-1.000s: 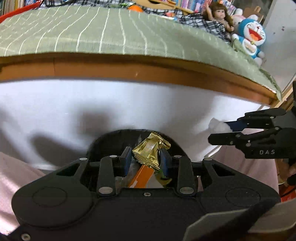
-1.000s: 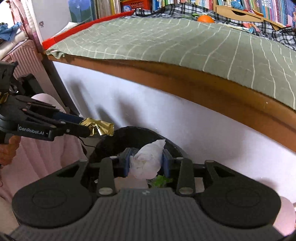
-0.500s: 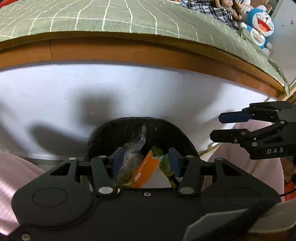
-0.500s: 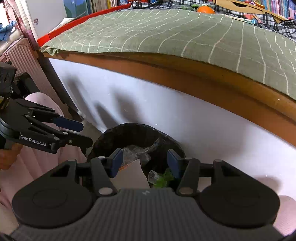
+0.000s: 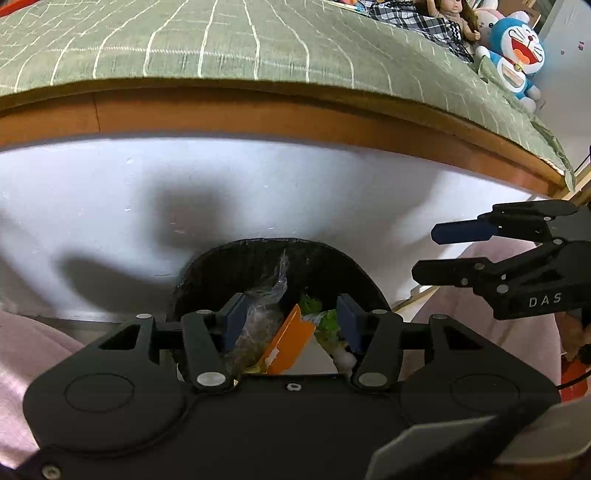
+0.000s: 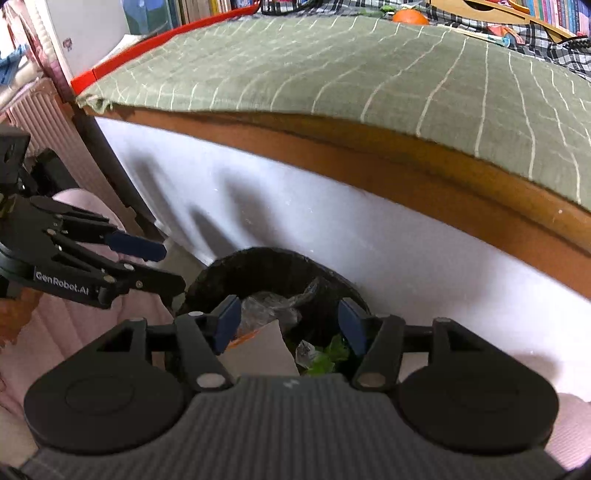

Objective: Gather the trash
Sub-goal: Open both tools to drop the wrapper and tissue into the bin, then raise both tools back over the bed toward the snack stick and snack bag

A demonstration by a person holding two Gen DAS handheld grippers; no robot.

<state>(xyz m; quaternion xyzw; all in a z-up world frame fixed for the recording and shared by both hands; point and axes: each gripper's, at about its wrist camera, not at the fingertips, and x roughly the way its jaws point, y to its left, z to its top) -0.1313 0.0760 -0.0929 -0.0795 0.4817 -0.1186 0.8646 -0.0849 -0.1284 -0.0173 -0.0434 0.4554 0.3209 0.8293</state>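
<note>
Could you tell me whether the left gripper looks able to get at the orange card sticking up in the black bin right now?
Probably yes: the left gripper is open and empty above the bin, with the orange card showing between its fingers, only a clear wrapper alongside.

A green striped bedsheet [image 5: 258, 40] covers the bed; a blue plush toy [image 5: 517, 55] sits there.

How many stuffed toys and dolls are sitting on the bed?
3 that I can see, all at the far right end of the bed: a blue cat plush, a doll and a pink plush behind them. More may be hidden.
</note>
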